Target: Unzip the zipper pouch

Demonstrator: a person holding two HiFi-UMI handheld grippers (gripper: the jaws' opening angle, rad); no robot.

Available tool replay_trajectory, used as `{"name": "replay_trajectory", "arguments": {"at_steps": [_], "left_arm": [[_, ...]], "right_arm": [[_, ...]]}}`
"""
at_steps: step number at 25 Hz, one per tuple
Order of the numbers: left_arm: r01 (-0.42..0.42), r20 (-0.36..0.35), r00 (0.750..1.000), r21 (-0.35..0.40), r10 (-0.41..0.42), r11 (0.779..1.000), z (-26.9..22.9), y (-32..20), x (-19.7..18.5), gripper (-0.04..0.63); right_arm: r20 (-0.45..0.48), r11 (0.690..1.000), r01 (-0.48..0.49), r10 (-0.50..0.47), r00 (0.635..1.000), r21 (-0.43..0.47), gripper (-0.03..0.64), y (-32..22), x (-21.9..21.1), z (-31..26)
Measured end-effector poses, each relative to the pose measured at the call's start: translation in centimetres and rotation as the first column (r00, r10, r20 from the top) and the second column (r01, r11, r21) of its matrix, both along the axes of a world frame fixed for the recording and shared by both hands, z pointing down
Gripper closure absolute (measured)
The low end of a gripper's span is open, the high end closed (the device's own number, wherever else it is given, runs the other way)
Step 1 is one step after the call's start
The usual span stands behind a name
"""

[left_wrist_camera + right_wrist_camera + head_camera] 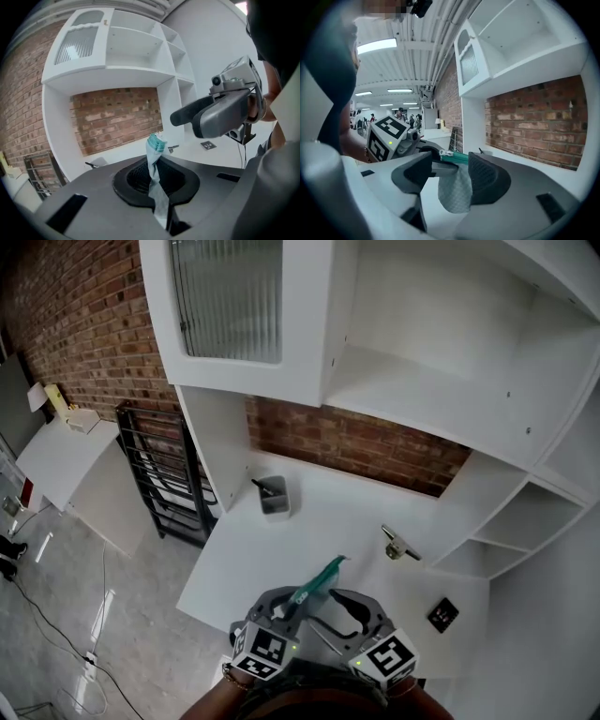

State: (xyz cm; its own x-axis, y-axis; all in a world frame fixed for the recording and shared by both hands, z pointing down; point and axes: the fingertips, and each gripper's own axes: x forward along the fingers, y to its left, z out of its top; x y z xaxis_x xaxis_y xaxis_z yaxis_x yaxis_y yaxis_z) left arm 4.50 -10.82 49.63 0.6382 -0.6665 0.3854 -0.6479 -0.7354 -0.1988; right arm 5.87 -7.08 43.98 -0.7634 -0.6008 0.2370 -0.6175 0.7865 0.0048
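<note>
- Left gripper (284,604), lower middle of the head view and nearest the camera: its jaws are pressed together on one end of the zipper pouch (317,581), with grey fabric running down through the closed slot in the left gripper view.
- Right gripper (349,607), just right of it: the jaws stand spread. In the right gripper view the pouch hangs in the gap, close against the right-hand pad, with neither pad pressing on it.
- Zipper pouch, long axis: in the head view it runs diagonally from the left gripper at lower left toward the upper right, teal zipper edge uppermost. It is held in the air above the near edge of the table.
- Same pouch, left gripper view: it rises from the jaws with the teal end on top. In the right gripper view the teal band lies nearly level and grey mesh sags below it.
- Table (323,521): a white top set into a white shelf unit (422,381), with a brick wall (356,442) behind it and a ribbed-glass door (230,296) at upper left.
- Room: a grey floor (94,615) at lower left, and a black rack (164,479) beside the table's left end.
- Grey tub (274,495), centre of the table, well apart from the pouch: a dark slender item (263,487) leans inside it.
- Loose on the table: a small metal piece (398,547) at right, and a dark square (442,614) below it.
</note>
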Motion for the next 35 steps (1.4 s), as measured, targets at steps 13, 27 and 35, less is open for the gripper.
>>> {"name": "replay_trajectory", "arguments": {"at_steps": [13,27,35], "left_arm": [[0.031,0.048,0.998,0.022,-0.032,0.999,0.8,0.3,1.1,0.586],[0.02,0.048,0.999,0.013,-0.02,1.0,1.0,0.8,1.3,0.586],[0.001,0.075,0.997,0.012,-0.002,1.0,1.4,0.9,1.1,0.586]], "right_arm": [[-0.162,0.992,-0.106,0.117,0.98,0.069,0.433,-0.8,-1.9,1.1],[-0.188,0.993,-0.097,0.109,0.976,0.07,0.502,-0.2,-1.1,1.3],[-0.195,0.992,-0.086,0.102,0.975,0.089,0.578,0.0,-1.1,1.0]]}}
